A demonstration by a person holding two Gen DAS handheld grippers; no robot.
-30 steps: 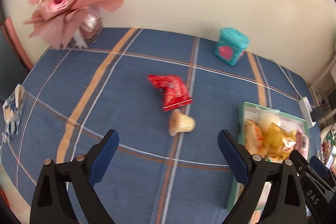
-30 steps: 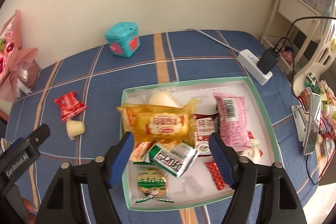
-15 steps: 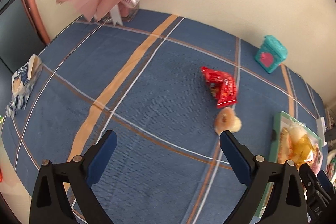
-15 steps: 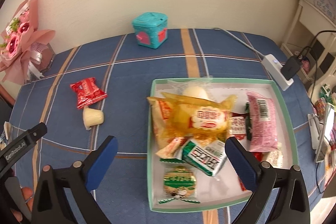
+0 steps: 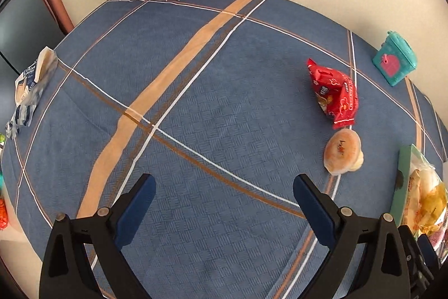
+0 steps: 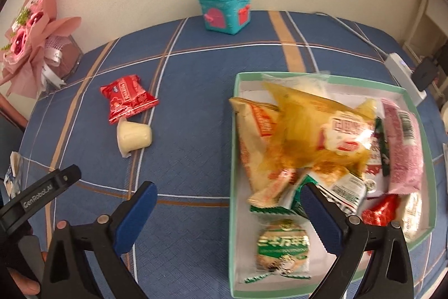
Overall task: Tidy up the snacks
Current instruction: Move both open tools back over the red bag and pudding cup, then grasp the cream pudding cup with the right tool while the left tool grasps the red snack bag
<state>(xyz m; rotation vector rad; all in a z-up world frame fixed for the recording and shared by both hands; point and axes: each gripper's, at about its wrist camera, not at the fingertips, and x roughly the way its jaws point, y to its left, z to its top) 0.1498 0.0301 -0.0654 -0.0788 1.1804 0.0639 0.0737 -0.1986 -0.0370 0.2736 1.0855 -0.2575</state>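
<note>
Two open grippers over a blue table with snacks

The left gripper (image 5: 221, 203) has its fingers wide apart, holding nothing. The right gripper (image 6: 228, 210) is wide open too, and empty. On the right of the right wrist view, a green box (image 6: 234, 131) is full of snacks. A red packet (image 6: 127, 98) and a jelly cup (image 6: 134, 136) lie touching on the cloth, left of the box.
</note>
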